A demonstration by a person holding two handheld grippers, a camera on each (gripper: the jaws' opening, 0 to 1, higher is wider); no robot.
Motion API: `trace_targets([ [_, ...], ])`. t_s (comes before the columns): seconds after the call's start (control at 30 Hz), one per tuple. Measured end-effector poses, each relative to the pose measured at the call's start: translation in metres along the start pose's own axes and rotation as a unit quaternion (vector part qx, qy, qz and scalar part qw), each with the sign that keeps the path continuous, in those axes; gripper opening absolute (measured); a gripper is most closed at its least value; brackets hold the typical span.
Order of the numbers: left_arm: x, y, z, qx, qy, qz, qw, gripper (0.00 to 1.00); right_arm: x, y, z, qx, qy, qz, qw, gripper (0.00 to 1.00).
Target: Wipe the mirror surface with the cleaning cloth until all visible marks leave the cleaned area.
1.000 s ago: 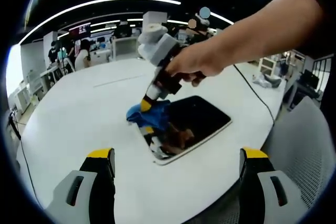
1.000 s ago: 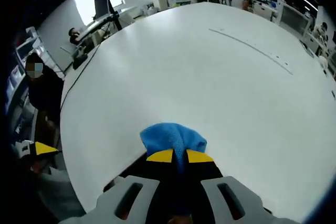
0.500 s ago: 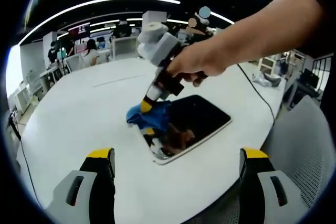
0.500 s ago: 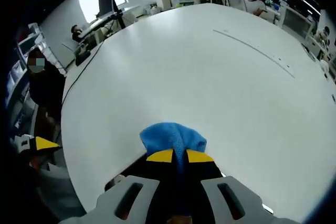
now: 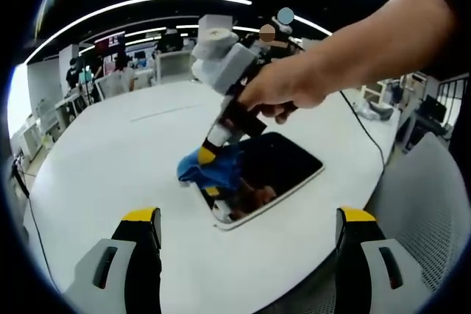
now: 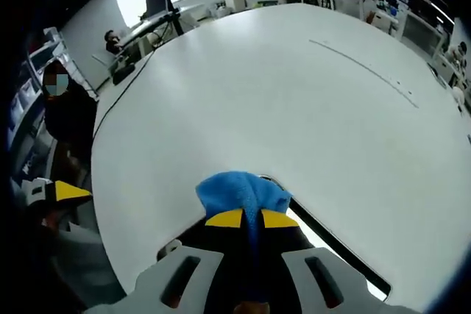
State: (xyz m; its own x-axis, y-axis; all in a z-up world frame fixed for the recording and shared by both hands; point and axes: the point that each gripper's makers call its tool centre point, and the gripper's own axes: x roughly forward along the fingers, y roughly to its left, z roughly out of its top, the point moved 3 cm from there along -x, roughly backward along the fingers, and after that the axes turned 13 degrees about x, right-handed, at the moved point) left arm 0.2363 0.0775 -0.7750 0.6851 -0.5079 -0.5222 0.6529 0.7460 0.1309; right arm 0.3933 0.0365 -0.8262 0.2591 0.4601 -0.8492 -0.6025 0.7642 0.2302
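At left in the left gripper view, bare white tabletop [image 5: 110,152], well lit. Low in that view, left gripper [image 5: 248,217] hanging back from the work, fingers spread wide, gripping nothing and touching nothing.

Just right of that bare stretch, blue cloth [image 5: 213,167] bunched into a wad over the left corner of the mirror [image 5: 287,159], pinched between the pressed-together fingers of the right gripper [image 6: 252,218] and pushed down at a slant by a hand [image 5: 283,90]. Lies flat, the mirror, dark and glossy, close to the near rim of the tabletop, partly under the wad. Cannot tell marks from reflections in the brownish patches near its front edge.

Likely troubles, as a judgement:
- Nothing bracing the mirror, so a hard push across it may slide or spin it toward the rim and off.
- Wad sitting half over the corner, so a stroke may run off the glass onto the tabletop and leave the middle and right end untouched.
- Only a small fold ahead of the yellow tips, so a steeper tilt may bring hard fingers onto the glass and scratch it.
- A bunched wad wiping a narrow band may smear rather than lift.

Farther right, a black cable [image 5: 360,134] trailing over the tabletop beyond the mirror, apart from it; could snag on a long sweep.
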Motion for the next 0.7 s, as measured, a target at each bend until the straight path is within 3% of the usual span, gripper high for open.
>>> trace_targets([
  [0.7, -0.001, 0.0, 0.002, 0.0, -0.003, 0.003, 1.0, 0.99, -0.004, 0.016, -0.014, -0.017, 0.0, 0.01, 0.9998, 0.02],
])
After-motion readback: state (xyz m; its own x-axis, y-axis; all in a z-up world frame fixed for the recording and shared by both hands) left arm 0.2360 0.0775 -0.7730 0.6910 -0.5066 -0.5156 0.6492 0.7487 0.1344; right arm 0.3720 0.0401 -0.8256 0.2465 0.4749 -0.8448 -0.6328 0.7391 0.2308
